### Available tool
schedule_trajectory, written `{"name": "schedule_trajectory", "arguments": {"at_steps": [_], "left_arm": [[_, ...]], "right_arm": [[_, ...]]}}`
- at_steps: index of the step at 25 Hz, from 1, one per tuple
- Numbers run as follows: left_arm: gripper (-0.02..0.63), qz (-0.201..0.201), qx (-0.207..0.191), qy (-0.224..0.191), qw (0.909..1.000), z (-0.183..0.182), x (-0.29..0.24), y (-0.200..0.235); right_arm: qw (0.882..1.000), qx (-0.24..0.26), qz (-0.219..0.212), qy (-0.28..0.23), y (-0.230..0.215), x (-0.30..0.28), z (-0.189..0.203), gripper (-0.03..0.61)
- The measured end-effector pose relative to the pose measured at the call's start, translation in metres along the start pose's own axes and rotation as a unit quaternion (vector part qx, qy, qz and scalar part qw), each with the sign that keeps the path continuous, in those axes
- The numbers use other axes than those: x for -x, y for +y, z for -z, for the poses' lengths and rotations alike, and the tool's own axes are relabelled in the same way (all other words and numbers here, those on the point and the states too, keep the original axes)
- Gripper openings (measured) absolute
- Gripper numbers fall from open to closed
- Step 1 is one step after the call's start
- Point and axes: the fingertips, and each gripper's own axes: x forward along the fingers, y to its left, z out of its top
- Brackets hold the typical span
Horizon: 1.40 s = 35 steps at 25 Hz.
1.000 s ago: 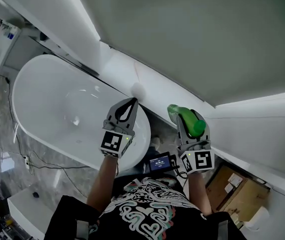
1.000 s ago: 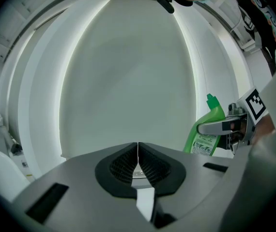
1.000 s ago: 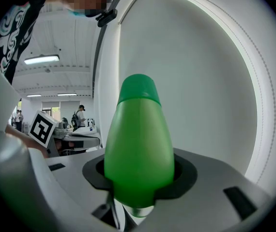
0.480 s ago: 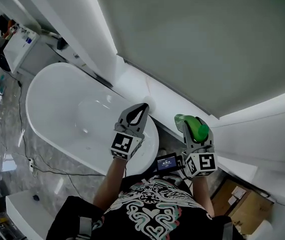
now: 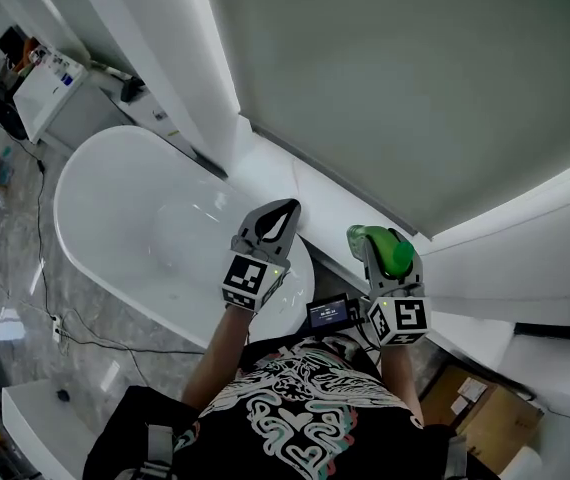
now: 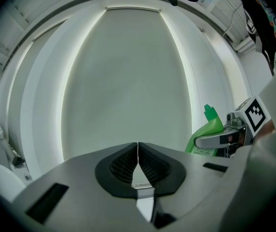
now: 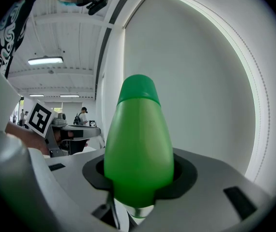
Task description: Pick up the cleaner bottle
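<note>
The green cleaner bottle (image 5: 381, 247) is held in the air, with my right gripper (image 5: 385, 260) shut on its body. In the right gripper view the cleaner bottle (image 7: 138, 144) stands upright between the dark pads, its green cap on top, in front of a pale wall. My left gripper (image 5: 277, 222) hovers over the near rim of the white bathtub (image 5: 115, 238) and is shut with nothing in it. Its black pads (image 6: 150, 167) touch along a thin line in the left gripper view. From there the cleaner bottle (image 6: 207, 134) shows at the right, in the other gripper's jaws.
A white ledge (image 5: 335, 193) runs along the wall behind the tub. A small device with a lit screen (image 5: 327, 314) hangs at the person's chest. Cardboard boxes (image 5: 465, 393) lie at the lower right and a cable (image 5: 75, 333) runs across the marble floor at the left.
Both grippers have risen, and the bottle has gone up with the right one. The head view has shifted, so the tub shows more to the right.
</note>
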Motion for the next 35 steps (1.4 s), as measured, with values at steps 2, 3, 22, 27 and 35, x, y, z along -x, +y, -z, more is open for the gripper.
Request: {"name": "schedule_trajectory", "arguments": {"at_steps": [2, 3, 22, 27, 35], "left_arm": [[0.018, 0.0, -0.001, 0.002, 1.0, 0.001, 0.0, -0.003], [0.018, 0.0, 0.0, 0.003, 1.0, 0.001, 0.0, -0.005], [0.018, 0.003, -0.005, -0.007, 1.0, -0.009, -0.009, -0.006], [0.018, 0.0, -0.002, -0.005, 1.0, -0.006, -0.007, -0.005], [0.018, 0.004, -0.004, -0.001, 1.0, -0.001, -0.008, -0.007]], "right_arm": [[1.0, 0.0, 0.0, -0.004, -0.002, 0.003, -0.002, 0.204], [1.0, 0.002, 0.0, -0.005, -0.003, 0.004, -0.004, 0.204], [1.0, -0.006, 0.0, -0.017, -0.01, 0.0, -0.013, 0.204], [1.0, -0.007, 0.0, -0.017, -0.011, 0.002, -0.013, 0.204], [1.0, -0.011, -0.003, -0.016, -0.009, 0.0, -0.009, 0.204]]}}
